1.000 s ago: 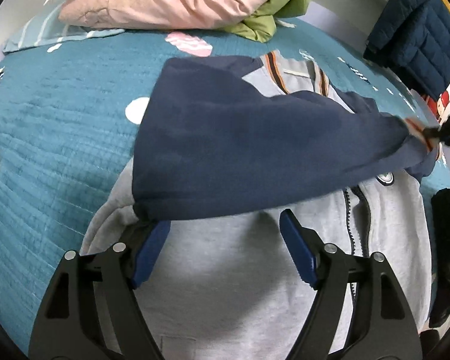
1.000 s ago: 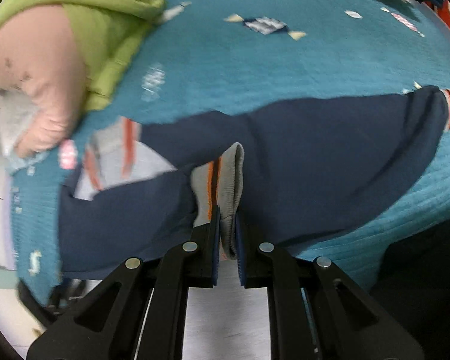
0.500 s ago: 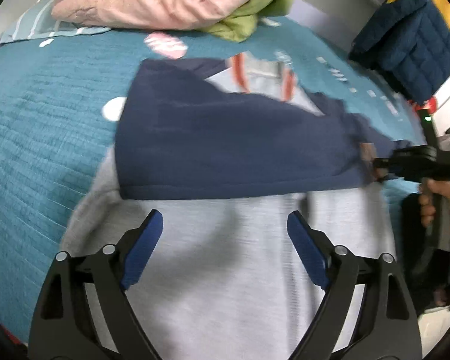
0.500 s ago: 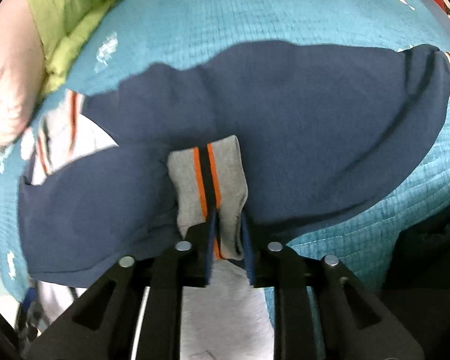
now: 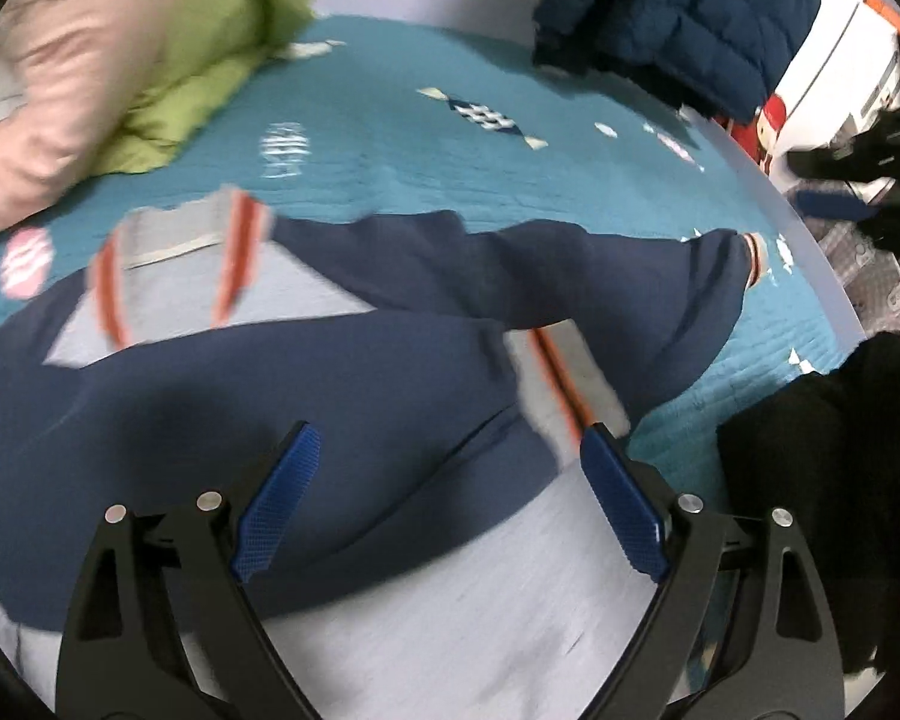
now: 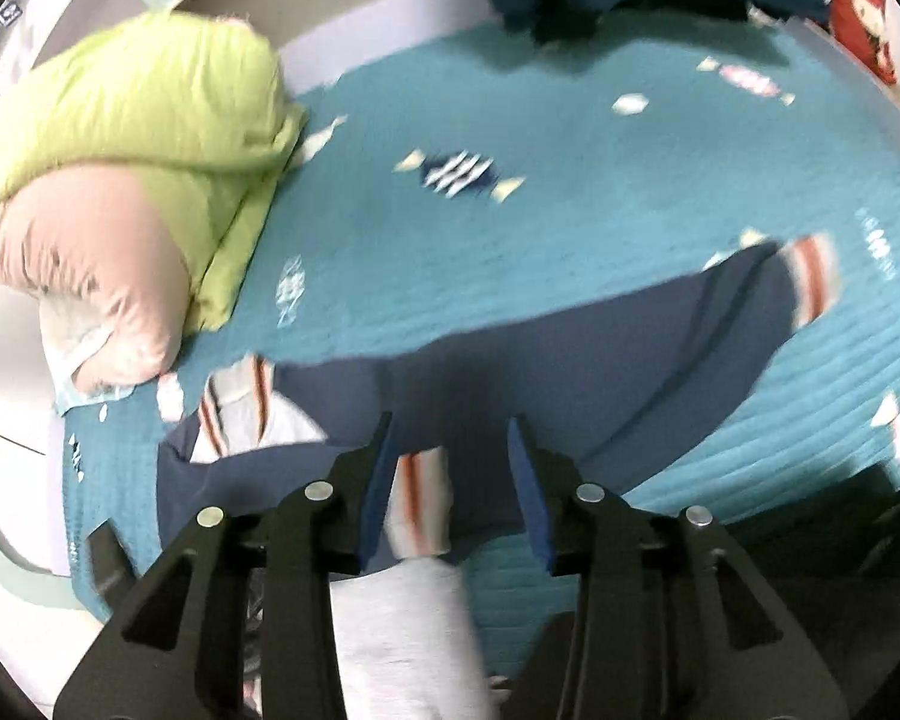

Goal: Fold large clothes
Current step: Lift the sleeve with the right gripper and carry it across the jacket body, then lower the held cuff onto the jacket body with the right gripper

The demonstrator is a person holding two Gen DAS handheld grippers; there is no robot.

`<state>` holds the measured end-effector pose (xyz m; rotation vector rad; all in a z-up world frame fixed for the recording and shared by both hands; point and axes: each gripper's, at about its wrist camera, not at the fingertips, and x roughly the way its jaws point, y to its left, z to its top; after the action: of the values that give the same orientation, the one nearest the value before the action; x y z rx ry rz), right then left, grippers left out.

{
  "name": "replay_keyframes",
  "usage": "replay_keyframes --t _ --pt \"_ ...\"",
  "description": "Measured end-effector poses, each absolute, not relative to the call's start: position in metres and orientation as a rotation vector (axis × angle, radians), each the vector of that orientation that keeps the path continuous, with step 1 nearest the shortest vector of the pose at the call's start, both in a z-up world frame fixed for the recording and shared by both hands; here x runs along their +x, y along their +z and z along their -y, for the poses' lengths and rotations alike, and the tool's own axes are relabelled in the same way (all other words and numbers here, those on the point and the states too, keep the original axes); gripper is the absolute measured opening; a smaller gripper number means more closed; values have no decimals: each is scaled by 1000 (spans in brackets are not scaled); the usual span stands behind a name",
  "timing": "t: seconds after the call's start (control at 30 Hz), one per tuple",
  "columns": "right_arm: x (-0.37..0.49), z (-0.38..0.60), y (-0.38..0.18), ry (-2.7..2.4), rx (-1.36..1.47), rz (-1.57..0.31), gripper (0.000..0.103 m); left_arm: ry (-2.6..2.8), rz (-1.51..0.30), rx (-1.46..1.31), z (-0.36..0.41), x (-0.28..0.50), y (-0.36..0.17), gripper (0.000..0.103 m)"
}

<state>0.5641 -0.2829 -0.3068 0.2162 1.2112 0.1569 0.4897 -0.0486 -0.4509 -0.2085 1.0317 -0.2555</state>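
Left gripper (image 5: 444, 450) fingers wide, empty, right gripper (image 6: 453, 426) fingers just parted, striped cuff (image 6: 420, 504) released

— What is the bed (image 5: 390, 138) carrying in front of you?
— On its teal quilted cover, you have a grey-and-navy jacket (image 5: 270, 396) spread flat, green and pink bedding (image 6: 120, 180) bunched at the head, and a navy puffer coat (image 5: 678, 12) at the far edge.

Even indoor light, heavy motion blur, fisheye-bent edges, dark corners.
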Motion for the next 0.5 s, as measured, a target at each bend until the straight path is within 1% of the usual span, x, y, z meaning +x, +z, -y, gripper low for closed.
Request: replay_keyframes --t 0.07,0.17,0.2,0.23,0.37,0.47,0.5 --pt "571 307 -294 129 244 -1178 41 -280 -1060 -207 65 502 -458 89" --pt "584 349 -281 88 368 -1140 42 -285 -1079 -169 86 509 -468 89" --pt "592 369 -278 49 390 -1116 46 -293 -1084 -161 91 510 -472 89" --pt "596 383 -280 17 418 -1112 47 -297 -1091 -147 96 509 -476 89" --pt "615 449 -317 -119 608 -1152 47 -314 -1122 -91 109 508 -492 89" --pt "617 494 -356 -239 717 -1199 47 -323 -1120 -65 114 506 -500 89" --pt "616 508 -374 -285 784 -1217 49 -323 -1132 -66 114 507 -505 89"
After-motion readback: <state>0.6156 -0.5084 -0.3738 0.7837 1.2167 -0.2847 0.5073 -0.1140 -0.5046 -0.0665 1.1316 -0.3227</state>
